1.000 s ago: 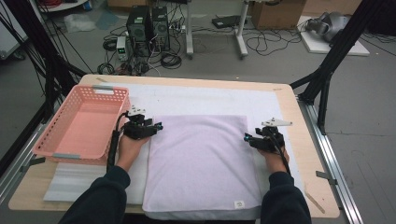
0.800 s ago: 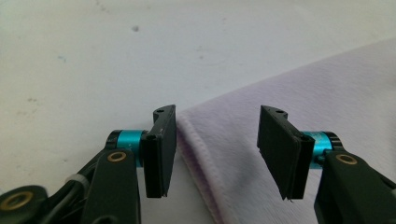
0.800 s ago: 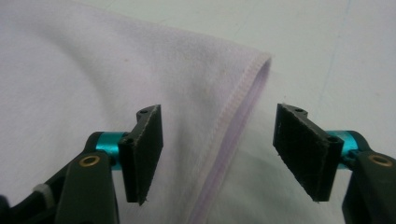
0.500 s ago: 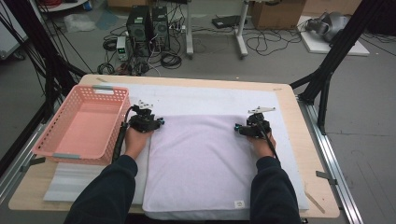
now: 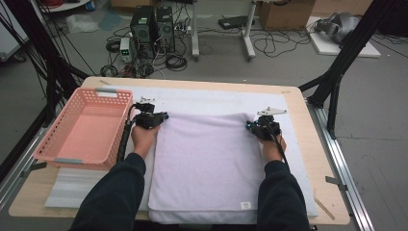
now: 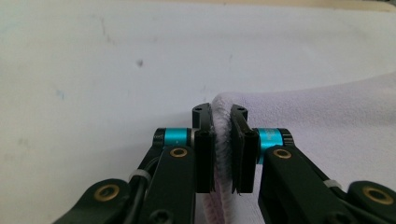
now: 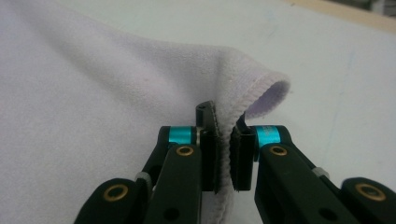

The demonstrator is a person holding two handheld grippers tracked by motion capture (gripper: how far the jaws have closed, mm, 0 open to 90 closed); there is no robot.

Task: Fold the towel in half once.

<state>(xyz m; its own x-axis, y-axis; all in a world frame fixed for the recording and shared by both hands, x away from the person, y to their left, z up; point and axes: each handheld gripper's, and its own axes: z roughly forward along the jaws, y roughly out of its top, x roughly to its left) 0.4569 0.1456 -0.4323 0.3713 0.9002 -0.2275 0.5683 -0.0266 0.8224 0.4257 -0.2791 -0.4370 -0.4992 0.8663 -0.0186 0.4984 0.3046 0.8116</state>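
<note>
Two tongs just closed: left tongs point(image 6: 223, 149) & right tongs point(image 7: 224, 154) each pinching a far corner of lilac towel point(image 5: 207, 159), flat on tabletop point(image 5: 308, 144).

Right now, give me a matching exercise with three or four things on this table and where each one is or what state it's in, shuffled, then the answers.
Things:
1. basket
2. towel
3. left tool
4. right tool

Places or states:
A. flat in the middle of the table
B. shut on the towel's far right corner
C. pink, at the table's left edge
D. shut on the towel's far left corner

Pairs: 1-C, 2-A, 3-D, 4-B
</note>
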